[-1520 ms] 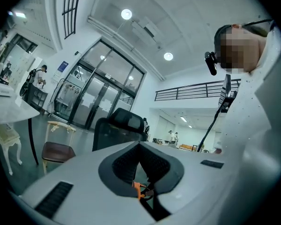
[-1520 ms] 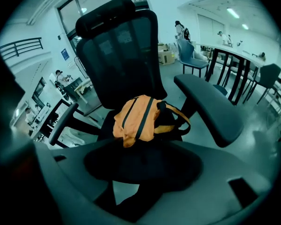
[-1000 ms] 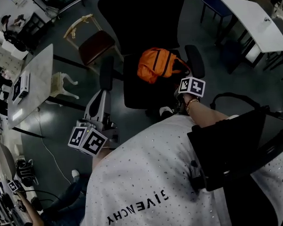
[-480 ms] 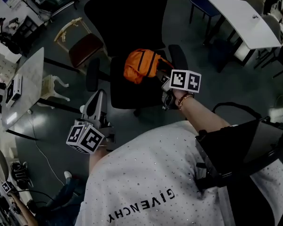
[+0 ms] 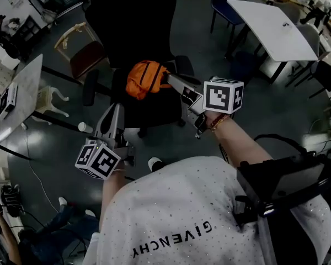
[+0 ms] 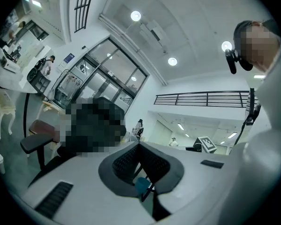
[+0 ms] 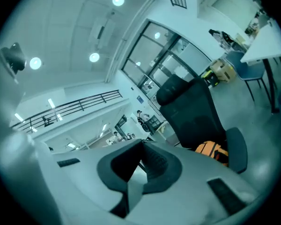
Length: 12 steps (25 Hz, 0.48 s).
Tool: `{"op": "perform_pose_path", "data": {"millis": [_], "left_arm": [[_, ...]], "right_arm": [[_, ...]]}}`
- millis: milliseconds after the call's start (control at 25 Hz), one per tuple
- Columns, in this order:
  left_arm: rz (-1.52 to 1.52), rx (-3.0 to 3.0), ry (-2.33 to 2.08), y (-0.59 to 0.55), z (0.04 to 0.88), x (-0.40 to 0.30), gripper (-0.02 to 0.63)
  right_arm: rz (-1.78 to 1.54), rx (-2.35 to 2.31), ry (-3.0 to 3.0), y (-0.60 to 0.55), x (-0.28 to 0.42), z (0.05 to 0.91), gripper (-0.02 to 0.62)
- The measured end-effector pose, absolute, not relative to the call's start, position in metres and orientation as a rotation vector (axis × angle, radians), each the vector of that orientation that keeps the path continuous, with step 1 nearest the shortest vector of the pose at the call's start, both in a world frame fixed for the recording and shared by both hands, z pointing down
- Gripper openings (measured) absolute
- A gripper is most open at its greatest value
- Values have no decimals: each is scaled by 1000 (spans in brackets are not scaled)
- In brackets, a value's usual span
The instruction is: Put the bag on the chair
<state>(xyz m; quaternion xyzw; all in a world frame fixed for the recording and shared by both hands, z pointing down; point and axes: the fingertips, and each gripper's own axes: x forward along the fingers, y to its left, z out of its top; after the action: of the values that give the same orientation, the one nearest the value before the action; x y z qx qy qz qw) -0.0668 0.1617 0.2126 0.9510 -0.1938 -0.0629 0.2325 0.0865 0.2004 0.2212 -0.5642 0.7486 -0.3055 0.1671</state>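
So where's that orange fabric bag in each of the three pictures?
Head view: the orange fabric bag lies on the seat of the black office chair, a little left of centre and in the upper half.
Left gripper view: the bag does not show; a blurred patch covers much of the chair.
Right gripper view: the bag sits lower right, on the same seat.
Shared landmark: the chair's tall black backrest, seen in the head and right gripper views.

The orange crumpled-cloth bag [image 5: 146, 77] at the head view's centre has a faint sheen; the black office chair [image 5: 133, 32] under it is matt fabric. The grey floor [image 5: 60, 142] at left is smooth and glossy. The left gripper [image 6: 139, 146] and right gripper [image 7: 141, 144] are smooth matt pale plastic, with dark ribbed pads [image 7: 155, 161]
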Motion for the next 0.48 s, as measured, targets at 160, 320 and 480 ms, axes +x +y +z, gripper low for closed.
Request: {"op": "perform_pose_path", "data": {"millis": [160,320,480], "left_arm": [[-176,2645,-548,208,219,-45,0],[-162,2644,-589,247,235,-35,0],[-136,2601,-608,270,246,-41,0]], "right_arm": [[-760,-1588,2248,238,92,220,-2],[-797,-1527,2307,272,90,240,-2],[-876,-1520,2320,287,86,254,-2]]}}
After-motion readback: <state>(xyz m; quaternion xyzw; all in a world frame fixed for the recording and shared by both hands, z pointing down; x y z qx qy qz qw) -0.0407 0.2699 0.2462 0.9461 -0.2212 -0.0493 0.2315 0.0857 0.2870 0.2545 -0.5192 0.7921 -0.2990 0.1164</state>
